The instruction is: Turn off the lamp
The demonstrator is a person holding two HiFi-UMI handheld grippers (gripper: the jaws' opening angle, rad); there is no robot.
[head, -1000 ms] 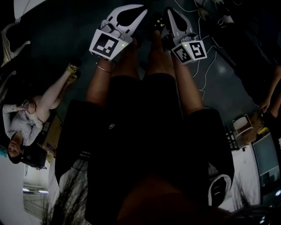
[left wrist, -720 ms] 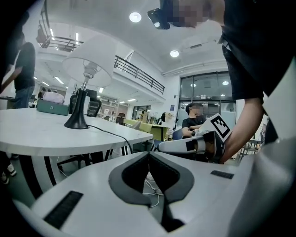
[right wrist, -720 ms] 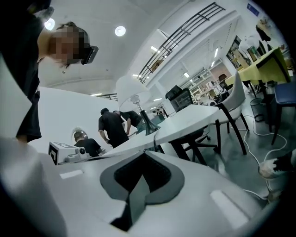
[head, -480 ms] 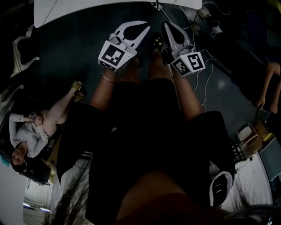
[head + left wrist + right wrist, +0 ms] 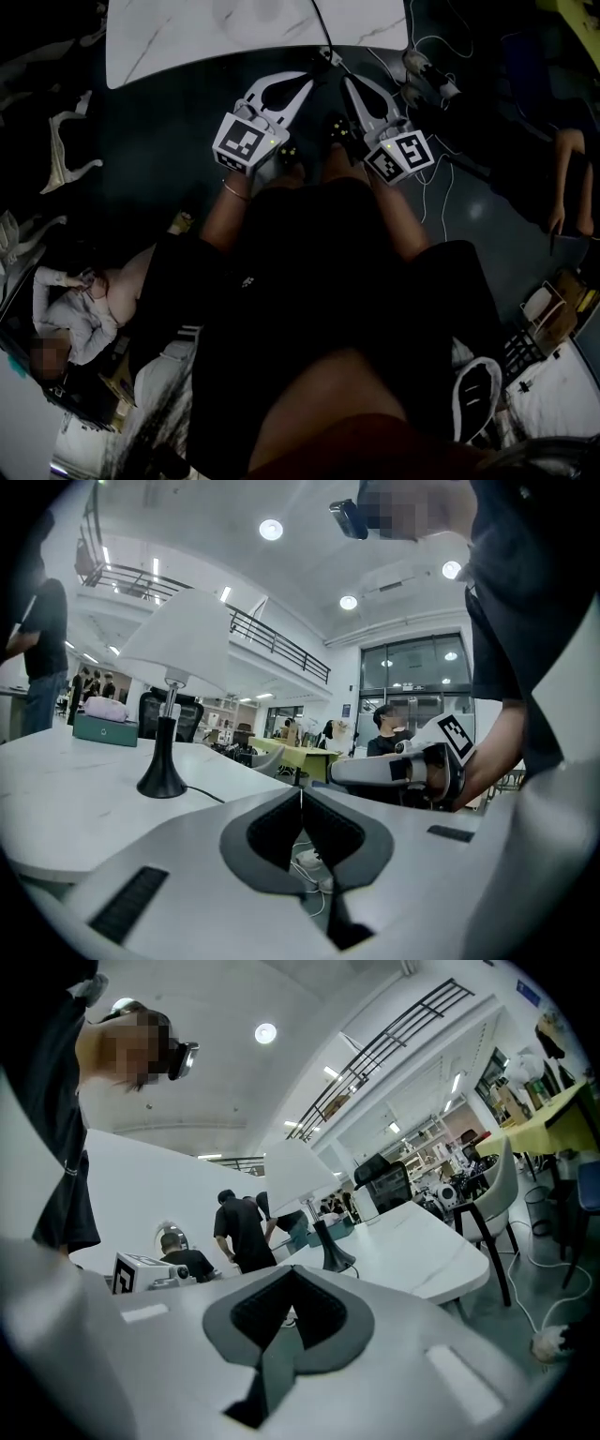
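The left gripper's (image 5: pixel 301 794) fingers are pressed together tip to tip, with nothing between the dark pads. The right gripper's (image 5: pixel 292 1269) fingers are likewise closed to a single seam and empty. In the head view both point toward 12 o'clock, side by side and apart, short of the near edge of the white marble table (image 5: pixel 187 37).

The lamp (image 5: pixel 178 644) stands upright on that table. In the left gripper view it is at 10 o'clock from the fingertips: a white shade on a thin stem over a black flared base. Its cord (image 5: pixel 207 795) trails off the base toward 4 o'clock. In the right gripper view it rises at 12 o'clock, well beyond the tips. Neither gripper touches it.

A teal box (image 5: pixel 103 728) sits behind the lamp at 9 o'clock; any print on it is too small to read. The only clear marks are the black-and-white squares on each gripper's cube, which spell no words.
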